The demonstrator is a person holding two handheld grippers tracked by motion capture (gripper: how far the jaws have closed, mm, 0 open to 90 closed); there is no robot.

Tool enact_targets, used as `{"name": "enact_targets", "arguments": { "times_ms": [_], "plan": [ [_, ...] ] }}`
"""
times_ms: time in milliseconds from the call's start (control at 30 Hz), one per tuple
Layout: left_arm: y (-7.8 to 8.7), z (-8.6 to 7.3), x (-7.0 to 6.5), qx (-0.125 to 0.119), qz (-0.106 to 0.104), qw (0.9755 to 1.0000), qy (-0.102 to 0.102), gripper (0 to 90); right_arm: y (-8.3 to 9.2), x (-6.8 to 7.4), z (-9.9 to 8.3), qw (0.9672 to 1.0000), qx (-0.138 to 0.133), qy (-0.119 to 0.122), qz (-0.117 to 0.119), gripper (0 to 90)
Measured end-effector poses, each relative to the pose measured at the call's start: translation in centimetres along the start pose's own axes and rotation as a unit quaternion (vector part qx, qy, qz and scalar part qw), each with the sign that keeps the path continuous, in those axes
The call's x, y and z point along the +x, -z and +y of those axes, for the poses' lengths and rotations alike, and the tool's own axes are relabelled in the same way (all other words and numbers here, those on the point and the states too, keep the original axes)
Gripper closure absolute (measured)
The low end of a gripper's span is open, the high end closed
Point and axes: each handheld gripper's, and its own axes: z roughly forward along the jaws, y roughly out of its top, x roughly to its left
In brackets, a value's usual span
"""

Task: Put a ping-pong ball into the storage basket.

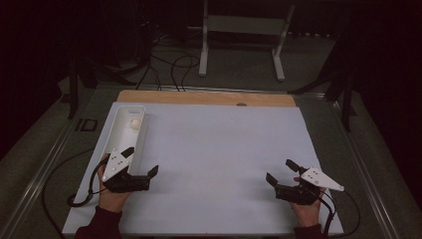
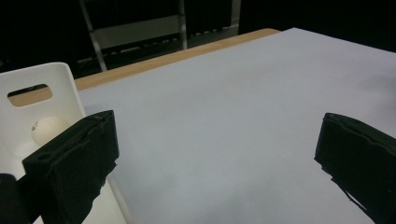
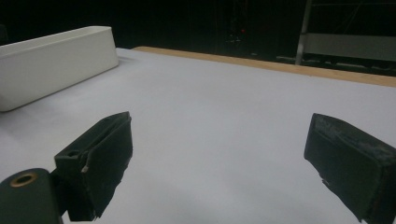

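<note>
Dark room all around, so we mostly just see the table: a wooden top with a big white sheet laid over nearly all of it, and a strip of wood peeking out along the far edge. Past that there's a white metal stand on the floor and some loose cables.

On the left side of the sheet we've got a long white tray running away from us, with a handle slot cut in its far end wall. Inside it, near that far end, sits a small white ball. In the left gripper view the ball shows just behind the left jaw, resting on the tray floor.

Our left gripper sits right at the near end of the tray, with one jaw over the tray and the other out over the bare sheet. The jaws are spread as wide as they go and there's nothing between them, just white sheet.

Our right gripper is well apart from all that, over on the right side of the sheet near the front edge. Jaws wide apart too, holding nothing. From its view the tray shows far off to the left.
</note>
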Motion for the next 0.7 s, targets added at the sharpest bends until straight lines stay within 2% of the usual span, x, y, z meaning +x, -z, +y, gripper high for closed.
{"name": "enact_targets", "arguments": {
  "times_ms": [100, 400, 600, 700],
  "plan": [
    [0.0, -0.2, -0.2, 0.000, -0.003, 1.0000, -0.007, 0.0, 0.0, 0.0, 0.0, 1.0000, 0.000, 0.000, 0.001, 7.7],
    [0.1, -1.1, -0.1, -0.006, -0.006, 1.0000, -0.001, 0.0, -0.1, 0.2, 0.1, 1.0000, -0.001, 0.003, 0.004, 7.7],
    [0.1, -1.3, -0.4, -0.004, -0.005, 0.9998, -0.019, 0.0, -0.2, 0.4, 0.3, 0.9999, -0.001, 0.011, 0.007, 7.7],
    [0.2, -1.4, -0.4, -0.009, -0.006, 0.9997, -0.020, 0.0, -0.3, 0.4, 0.4, 0.9998, -0.004, 0.016, 0.007, 7.7]
  ]
}}
